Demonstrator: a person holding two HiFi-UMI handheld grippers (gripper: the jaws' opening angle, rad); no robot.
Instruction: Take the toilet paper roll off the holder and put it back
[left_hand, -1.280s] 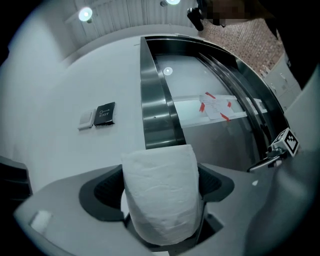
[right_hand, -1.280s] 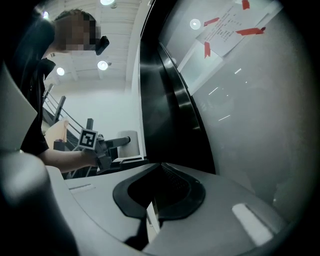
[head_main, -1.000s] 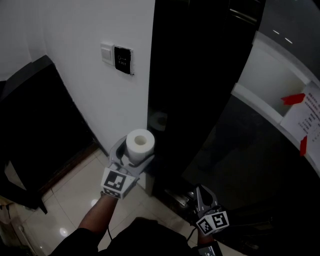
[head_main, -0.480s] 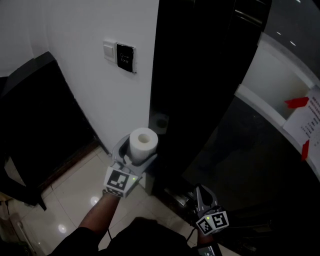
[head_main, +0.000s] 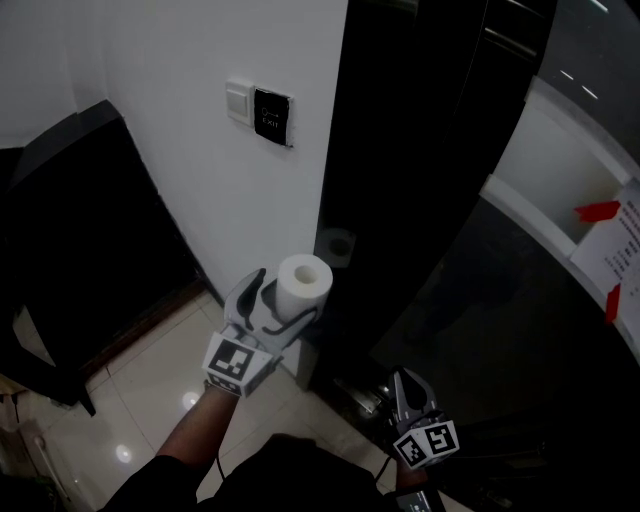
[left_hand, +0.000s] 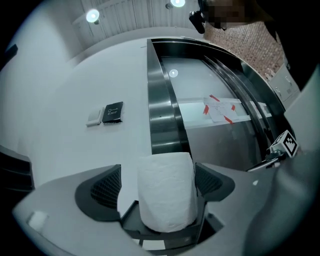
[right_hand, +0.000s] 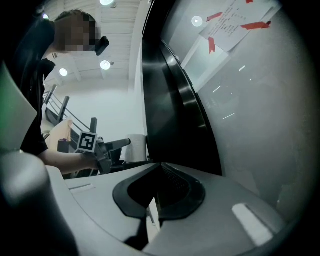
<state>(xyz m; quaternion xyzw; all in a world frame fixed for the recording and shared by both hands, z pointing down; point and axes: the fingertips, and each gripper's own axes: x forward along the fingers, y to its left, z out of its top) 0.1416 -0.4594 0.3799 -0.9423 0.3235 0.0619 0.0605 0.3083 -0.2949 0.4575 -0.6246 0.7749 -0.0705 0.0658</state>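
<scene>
The white toilet paper roll (head_main: 303, 283) stands upright between the jaws of my left gripper (head_main: 283, 303), which is shut on it and holds it just left of the tall black glossy panel (head_main: 420, 150). In the left gripper view the roll (left_hand: 166, 192) fills the space between the jaws and touches the right one, while a slim gap shows by the left one. My right gripper (head_main: 404, 392) hangs low by the panel's foot, shut and empty. The right gripper view shows its jaws (right_hand: 152, 200) pressed together, with the roll (right_hand: 135, 148) beyond them. I cannot make out a holder.
A white wall carries a light switch (head_main: 240, 98) and a black card reader (head_main: 272, 113). Dark furniture (head_main: 80, 230) stands at the left above a glossy tiled floor (head_main: 150, 370). A paper notice with red tape (head_main: 610, 240) is stuck at the far right. A faint round reflection (head_main: 338, 243) shows in the panel.
My left gripper has carried the roll to the right, closer to the black panel's edge. The right gripper has stayed where it was.
</scene>
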